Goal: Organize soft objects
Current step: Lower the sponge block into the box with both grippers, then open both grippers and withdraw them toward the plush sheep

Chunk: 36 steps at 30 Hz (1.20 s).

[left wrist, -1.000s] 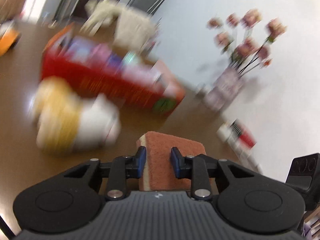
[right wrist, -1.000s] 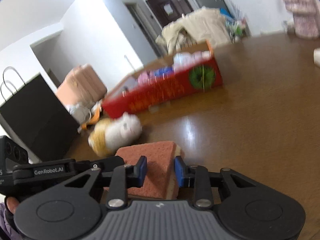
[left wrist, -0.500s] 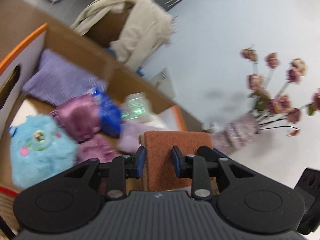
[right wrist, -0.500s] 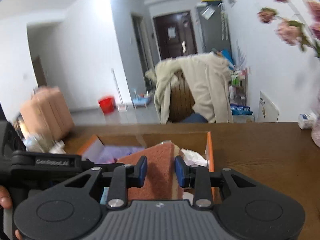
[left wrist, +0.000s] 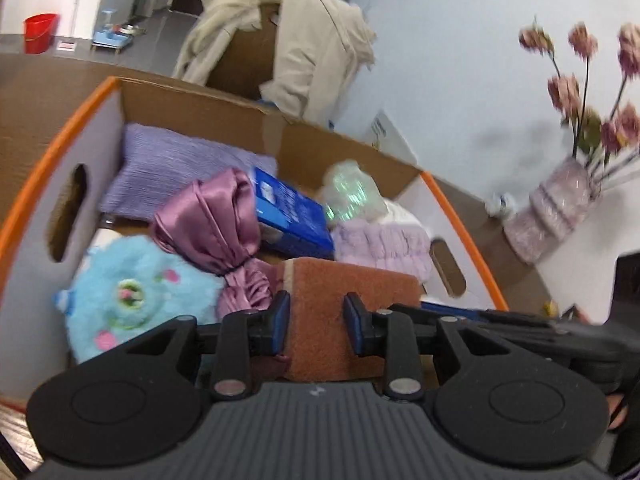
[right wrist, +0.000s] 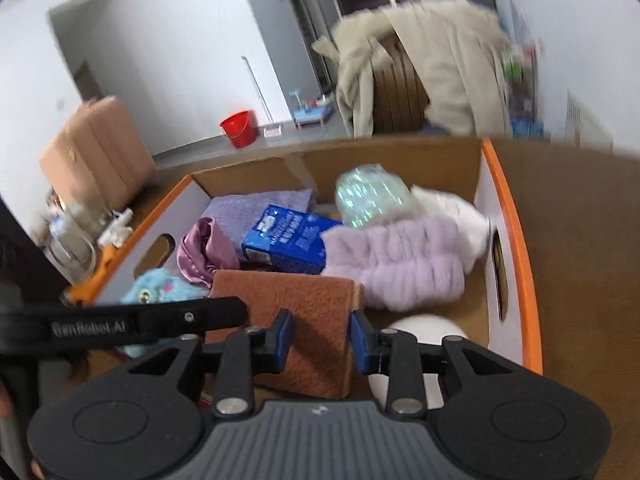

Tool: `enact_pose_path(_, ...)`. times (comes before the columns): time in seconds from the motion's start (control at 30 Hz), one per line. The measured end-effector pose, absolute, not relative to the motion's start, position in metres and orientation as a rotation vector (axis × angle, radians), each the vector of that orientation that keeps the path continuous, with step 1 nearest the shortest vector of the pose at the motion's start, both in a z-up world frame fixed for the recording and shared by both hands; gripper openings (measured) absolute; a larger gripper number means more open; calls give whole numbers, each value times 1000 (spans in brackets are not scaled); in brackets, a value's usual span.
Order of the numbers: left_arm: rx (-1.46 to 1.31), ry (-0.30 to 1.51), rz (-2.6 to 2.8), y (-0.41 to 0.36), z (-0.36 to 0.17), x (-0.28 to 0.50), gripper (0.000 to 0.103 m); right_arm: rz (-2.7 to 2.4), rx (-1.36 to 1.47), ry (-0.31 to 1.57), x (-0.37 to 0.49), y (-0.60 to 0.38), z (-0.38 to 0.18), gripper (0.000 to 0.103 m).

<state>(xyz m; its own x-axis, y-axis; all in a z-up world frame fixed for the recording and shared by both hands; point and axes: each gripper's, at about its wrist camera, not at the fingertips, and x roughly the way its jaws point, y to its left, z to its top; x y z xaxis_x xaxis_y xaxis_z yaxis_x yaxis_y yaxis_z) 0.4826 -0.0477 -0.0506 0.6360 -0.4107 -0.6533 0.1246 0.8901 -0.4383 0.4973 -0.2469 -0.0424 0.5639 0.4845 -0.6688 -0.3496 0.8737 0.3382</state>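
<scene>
I hold one sponge [left wrist: 340, 304] with both tools, and it now hangs over the open box [left wrist: 60, 148]. A second ago it was low over the brown desk [right wrist: 580, 248], next to a yellow and white soft toy. Half a second ago it had just come above the box. Now I see deeper inside, so the sponge has come down closer to the things in there.

On the left of the box lies a fluffy blue toy [left wrist: 132, 296]. Next comes a shiny purple cloth [left wrist: 216, 224], with a purple pillow [left wrist: 168, 164] behind it. In the middle is a blue packet [left wrist: 292, 216]. To the right sit a shiny see-through bag [right wrist: 372, 196] and a fuzzy light-purple thing [right wrist: 404, 260]. Something round and white [right wrist: 420, 324] peeks out low on the right.

My left hand-held gripper [left wrist: 314, 324] is closed most of the way, with both fingers pressing the sponge's sides. My right hand-held gripper [right wrist: 320, 338] squeezes the same sponge the same way.

I think the carrying part is almost done. What is left is to let go, so the sponge drops in the gap between the blue toy and the fuzzy thing. It is soft and light, so it should land gently.
</scene>
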Motion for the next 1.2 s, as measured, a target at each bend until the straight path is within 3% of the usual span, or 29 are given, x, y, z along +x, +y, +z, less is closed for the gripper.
enact_pose_path(0.23,-320,865,-319,-61,-46,481,39,421,175,908,491,-258,-38,39)
enact_pose_path(0.63,-230,649,-270,-32,58,375,53,401,170,655,419,-285,59,43)
enact_pose_path(0.77,-199,604,-261,-28,74,338,58,420,163,595,384,-289,81,51)
enact_pose_path(0.87,-158,541,-232,-27,81,301,66,424,136,560,358,-288,90,54)
enact_pose_path(1.0,-128,421,-204,-21,73,238,81,432,108,460,315,-290,89,71)
enact_pose_path(1.13,-121,378,-172,-13,52,179,90,416,97,378,259,-291,70,78)
enact_pose_path(1.2,-115,342,-139,-9,39,149,98,410,92,349,232,-289,56,88)
